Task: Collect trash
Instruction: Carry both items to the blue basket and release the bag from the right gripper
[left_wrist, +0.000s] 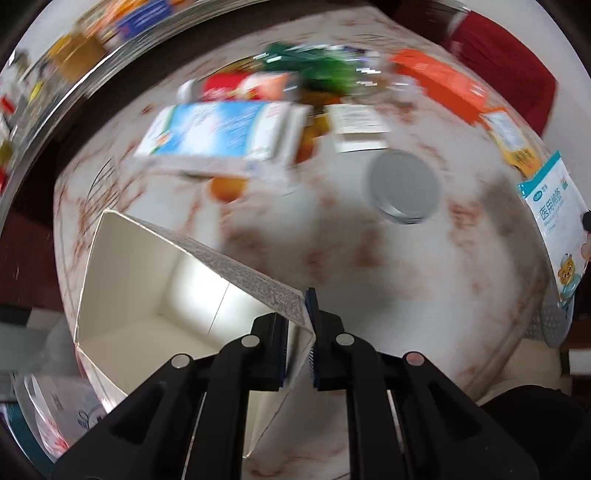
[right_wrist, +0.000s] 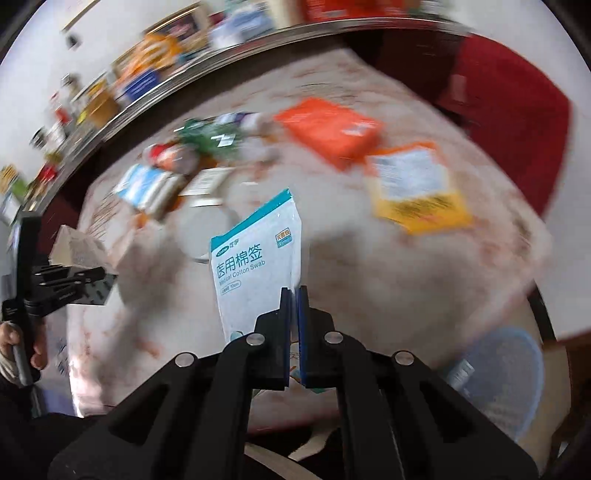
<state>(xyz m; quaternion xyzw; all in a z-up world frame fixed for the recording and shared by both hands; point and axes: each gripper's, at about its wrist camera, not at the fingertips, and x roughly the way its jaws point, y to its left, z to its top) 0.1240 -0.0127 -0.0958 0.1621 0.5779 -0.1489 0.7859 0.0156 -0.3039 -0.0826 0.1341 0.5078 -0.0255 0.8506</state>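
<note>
trash is partly in hand already: the right gripper (right_wrist: 294, 325) is clamped on a cotton swab pouch (right_wrist: 255, 258), lifted above the marble table (right_wrist: 388, 280). the left gripper (left_wrist: 309, 332) pinches the wall of an open white box (left_wrist: 155, 288) at the table's near edge. i think the carrying step is underway, and next the pouch must go over the box opening before the tongs let go, while other packets (left_wrist: 221, 133) wait further back.

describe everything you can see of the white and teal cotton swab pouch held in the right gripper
The white and teal cotton swab pouch is a flat, glossy plastic bag with a teal top band, blue Chinese lettering, "Cotton Swab" printed below, and a cartoon bear near its bottom. It hangs roughly upright above the marble-patterned table, touching nothing but the right gripper, which is clamped on its lower right edge.
</note>
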